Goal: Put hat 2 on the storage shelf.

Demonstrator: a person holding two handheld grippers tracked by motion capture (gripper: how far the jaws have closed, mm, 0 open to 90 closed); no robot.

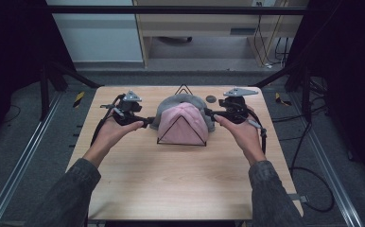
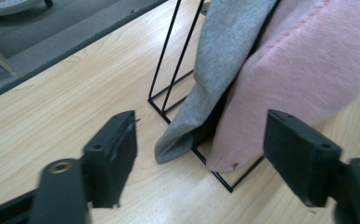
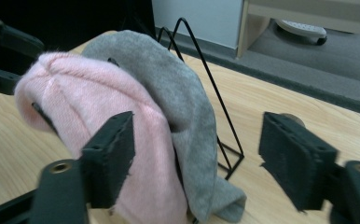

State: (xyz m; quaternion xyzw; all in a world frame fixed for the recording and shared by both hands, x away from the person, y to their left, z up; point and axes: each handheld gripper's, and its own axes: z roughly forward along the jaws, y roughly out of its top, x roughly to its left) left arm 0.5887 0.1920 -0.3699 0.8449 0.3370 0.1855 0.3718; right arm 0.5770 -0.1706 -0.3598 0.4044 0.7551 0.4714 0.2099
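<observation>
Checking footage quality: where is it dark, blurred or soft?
High view: the table is evenly lit, the surroundings nearly black. Left gripper view: the pink hat is soft up close. Right gripper view: the black jaws are blurred, the grey hat fairly sharp.

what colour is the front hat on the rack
Pink hat, draped over the black wire rack; clearest in the right gripper view.

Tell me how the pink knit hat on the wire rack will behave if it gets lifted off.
The pink hat is probably floppy: its fuzzy knit sags over the wire rack and should droop once lifted. It likely weighs little, since the thin frame holds it and the grey hat. The knit might snag on the wire.
</observation>
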